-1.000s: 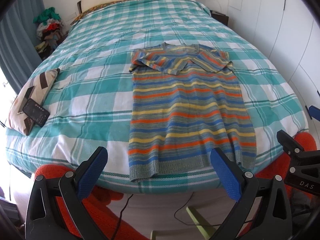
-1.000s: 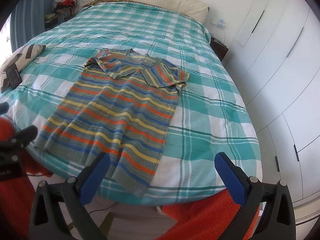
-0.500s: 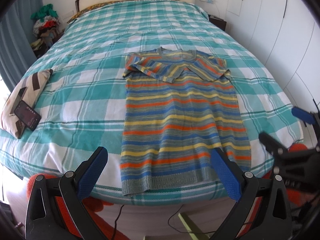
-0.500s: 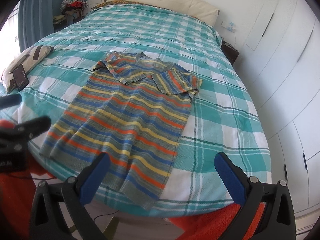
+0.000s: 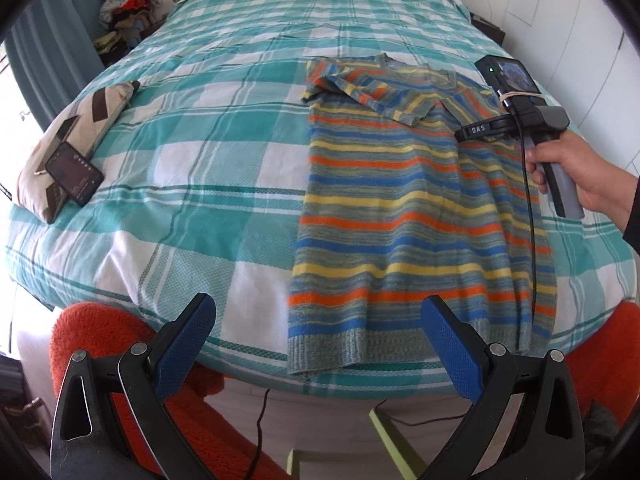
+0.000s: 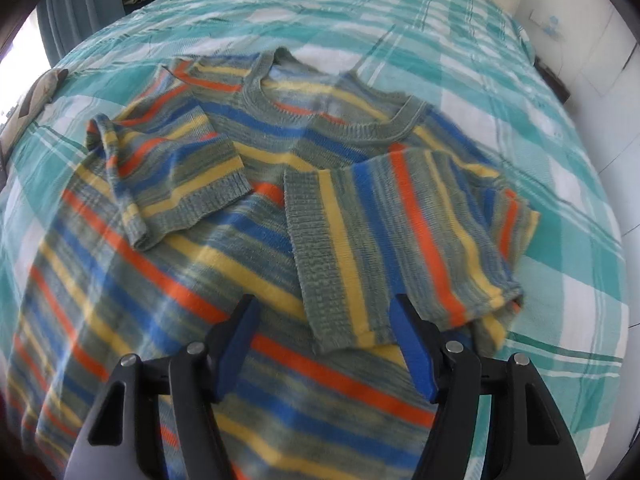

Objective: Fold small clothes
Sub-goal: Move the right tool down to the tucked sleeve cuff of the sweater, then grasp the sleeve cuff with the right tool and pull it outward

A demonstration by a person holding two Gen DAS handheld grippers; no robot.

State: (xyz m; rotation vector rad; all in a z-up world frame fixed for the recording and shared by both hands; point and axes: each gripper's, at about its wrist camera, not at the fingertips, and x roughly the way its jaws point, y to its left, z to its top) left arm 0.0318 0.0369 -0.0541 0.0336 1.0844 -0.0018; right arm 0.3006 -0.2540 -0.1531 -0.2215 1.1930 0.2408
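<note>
A striped knit sweater (image 5: 416,208) in grey-green, blue, yellow and orange lies flat on the bed with both short sleeves folded in over the chest. My left gripper (image 5: 316,340) is open and empty, held off the bed's near edge by the sweater's hem. My right gripper (image 6: 324,344) is open and hovers low over the sweater (image 6: 168,280), just short of the folded right sleeve (image 6: 404,232). The right gripper's body also shows in the left wrist view (image 5: 520,120), held by a hand over the sweater's right shoulder.
The bed (image 5: 224,152) has a teal and white plaid cover. A patterned pillow (image 5: 72,136) with a phone (image 5: 74,172) on it lies at the left edge. A clothes pile (image 5: 124,8) stands far left. White wardrobe doors (image 5: 600,40) stand to the right.
My right gripper has moved forward over the sweater up to the folded sleeves, and its jaws have narrowed. My left gripper has shifted left and slightly closer to the bed.
</note>
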